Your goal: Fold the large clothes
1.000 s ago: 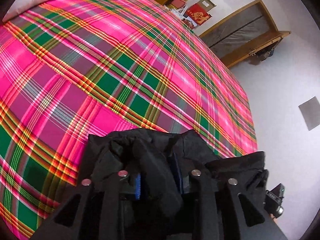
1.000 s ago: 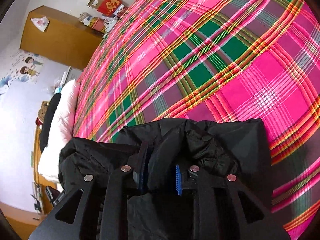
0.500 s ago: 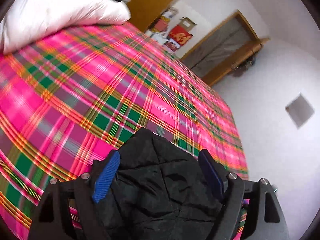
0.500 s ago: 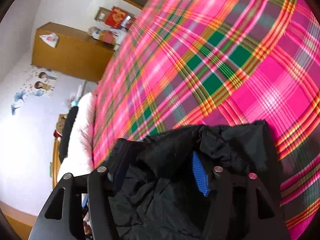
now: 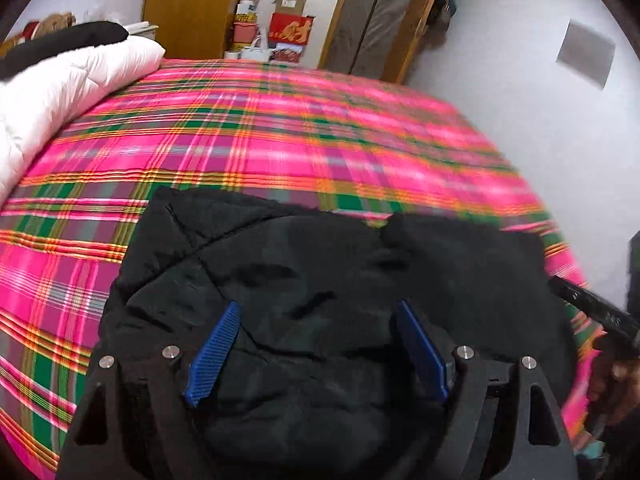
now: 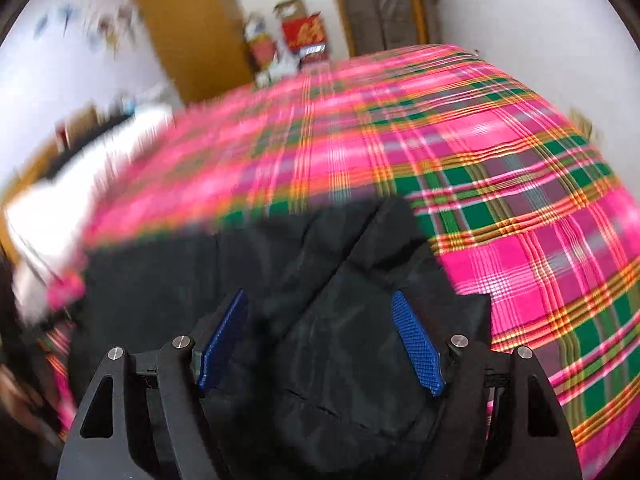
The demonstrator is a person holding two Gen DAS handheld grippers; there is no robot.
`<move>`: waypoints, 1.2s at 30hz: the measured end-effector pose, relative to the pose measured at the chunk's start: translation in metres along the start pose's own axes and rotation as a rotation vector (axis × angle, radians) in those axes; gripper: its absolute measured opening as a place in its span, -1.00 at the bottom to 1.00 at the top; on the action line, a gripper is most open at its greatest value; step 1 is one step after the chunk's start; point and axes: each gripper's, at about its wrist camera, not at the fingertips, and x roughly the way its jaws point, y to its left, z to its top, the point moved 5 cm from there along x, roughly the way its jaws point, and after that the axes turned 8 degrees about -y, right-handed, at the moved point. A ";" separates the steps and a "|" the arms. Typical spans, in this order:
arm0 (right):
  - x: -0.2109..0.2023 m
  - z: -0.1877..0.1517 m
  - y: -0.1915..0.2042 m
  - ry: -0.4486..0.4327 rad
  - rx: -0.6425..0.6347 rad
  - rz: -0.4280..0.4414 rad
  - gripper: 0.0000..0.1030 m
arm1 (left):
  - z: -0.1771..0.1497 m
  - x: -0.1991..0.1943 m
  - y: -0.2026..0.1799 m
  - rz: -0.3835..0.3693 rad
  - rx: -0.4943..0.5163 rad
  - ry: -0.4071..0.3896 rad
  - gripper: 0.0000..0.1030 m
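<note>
A black jacket [image 5: 328, 280] lies in a rough bundle at the near edge of a bed [image 5: 280, 132] spread with pink-and-green plaid. The left tongs [image 5: 316, 344] hover over it with jaws spread wide and nothing pinched between the blue pads [image 5: 214, 350]; the right tongs [image 6: 320, 340] are likewise released above the same dark cloth, their pads [image 6: 416, 344] clear of it. A white duvet [image 5: 60, 80] is heaped at the bed's far left, and a wardrobe [image 5: 192, 4] stands by the wall behind. Both views are smeared by motion. The garment looks partly folded, its top layer wrinkled and its far edge uneven, so the fold appears laid down but not yet tidy. To finish the step well, the next grasp should probably take the two outer corners of one edge, one per tongs, pinching all layers together, then carry them level and evenly so the padded cloth does not slide or bunch.
</note>
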 end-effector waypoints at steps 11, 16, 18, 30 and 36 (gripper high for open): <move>0.055 -0.019 -0.034 0.038 0.041 -0.076 0.42 | -0.014 0.042 0.034 0.133 0.008 -0.051 0.63; 0.059 -0.020 -0.033 0.057 0.042 -0.097 0.42 | -0.015 0.051 0.032 0.168 0.028 -0.041 0.64; 0.056 -0.015 -0.032 0.074 0.044 -0.112 0.42 | -0.010 0.048 0.030 0.185 0.038 -0.009 0.63; 0.020 0.013 0.076 -0.038 -0.081 0.061 0.35 | 0.022 0.020 -0.037 0.056 0.097 -0.075 0.60; 0.070 -0.002 0.062 0.025 -0.046 0.050 0.35 | 0.007 0.067 -0.022 0.056 0.059 0.021 0.63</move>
